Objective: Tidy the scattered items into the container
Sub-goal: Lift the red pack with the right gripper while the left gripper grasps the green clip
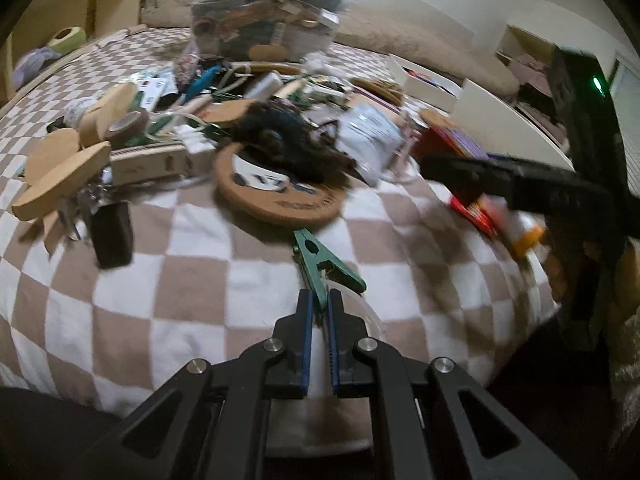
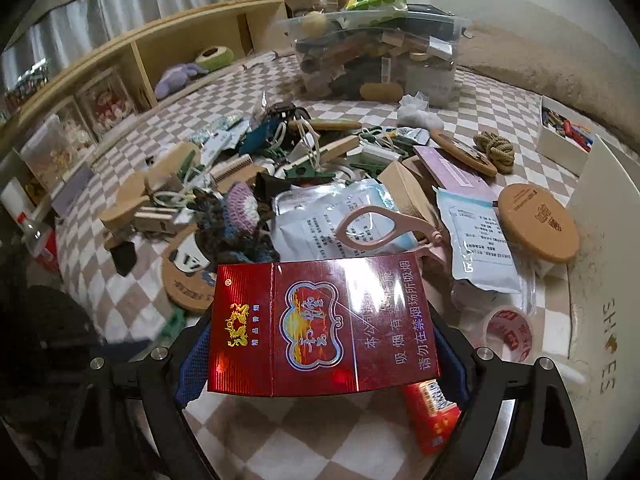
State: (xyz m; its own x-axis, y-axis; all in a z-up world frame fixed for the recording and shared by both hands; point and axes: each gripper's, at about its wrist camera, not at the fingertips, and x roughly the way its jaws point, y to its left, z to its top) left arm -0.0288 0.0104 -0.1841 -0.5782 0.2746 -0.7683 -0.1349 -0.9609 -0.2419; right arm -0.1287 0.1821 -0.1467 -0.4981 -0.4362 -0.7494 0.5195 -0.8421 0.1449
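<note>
My left gripper (image 1: 320, 304) is shut on a green plastic clip (image 1: 322, 266) and holds it over the checkered blanket (image 1: 192, 280). My right gripper (image 2: 320, 332) is shut on a red cigarette carton (image 2: 320, 324), held flat across both blue pads; its tips are hidden under the carton. It shows blurred at the right of the left wrist view (image 1: 520, 184). The clear plastic container (image 2: 376, 48), heaped full, stands at the far side of the bed; it also shows in the left wrist view (image 1: 264, 20). Scattered items lie between.
The pile holds a round cork coaster (image 1: 276, 196), dark crochet work (image 1: 288, 140), wooden pieces (image 1: 64, 176), sealed mask packets (image 2: 480, 236), a pink handle (image 2: 384, 228), a tape roll (image 2: 508, 328) and a rope knot (image 2: 494, 148). A white shoe box lid (image 2: 600, 240) stands right.
</note>
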